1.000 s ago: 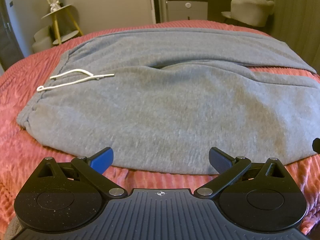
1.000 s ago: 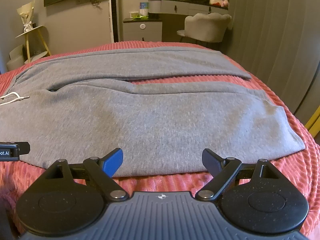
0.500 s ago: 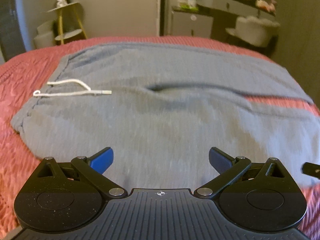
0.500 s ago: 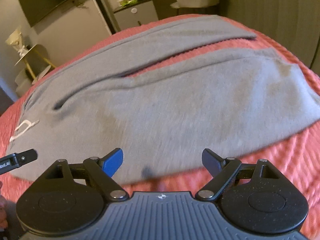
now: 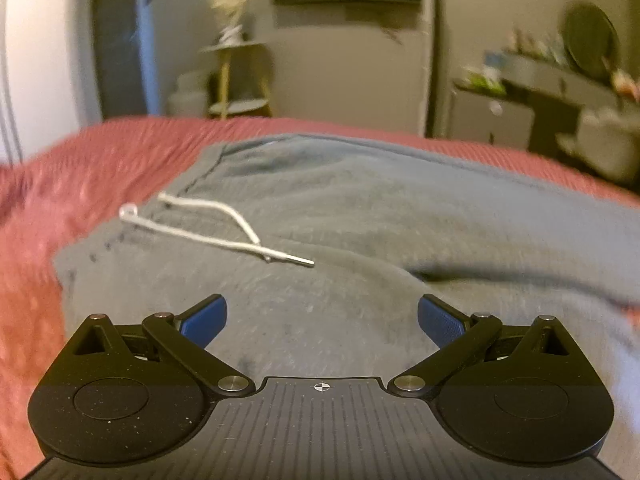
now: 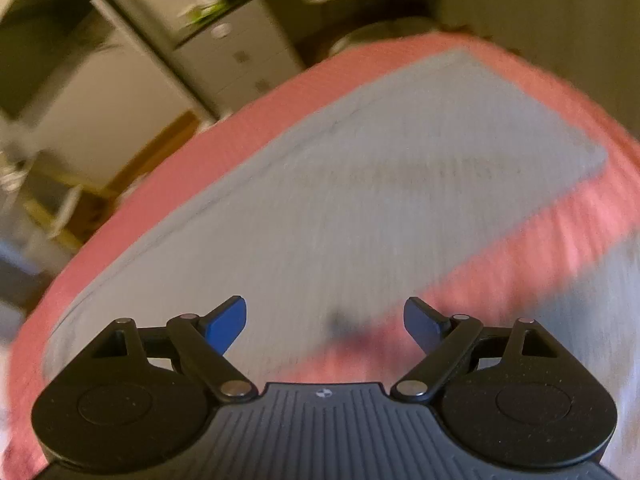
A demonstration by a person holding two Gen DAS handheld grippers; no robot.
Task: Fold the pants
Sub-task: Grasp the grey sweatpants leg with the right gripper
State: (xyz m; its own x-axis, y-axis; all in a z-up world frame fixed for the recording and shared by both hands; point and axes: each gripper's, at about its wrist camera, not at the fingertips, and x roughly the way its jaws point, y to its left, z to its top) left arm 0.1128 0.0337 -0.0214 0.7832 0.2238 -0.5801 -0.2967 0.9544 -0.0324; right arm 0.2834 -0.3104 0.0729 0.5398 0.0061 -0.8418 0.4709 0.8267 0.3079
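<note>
Reaching for the pants, first fold not yet begun
Both tools gape empty: left tool near the drawstring on the pants, right tool beyond; next, I judge, pinch an edge.

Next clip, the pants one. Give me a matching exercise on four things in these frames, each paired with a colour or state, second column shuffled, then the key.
Column 1
1. pants
2. drawstring
3. bedspread
4. left gripper

Column 2
A. white, lying loose on grey fabric
B. open, holding nothing
C. grey, spread flat
D. pinkish red, ribbed

Pairs: 1-C, 2-A, 3-D, 4-B
</note>
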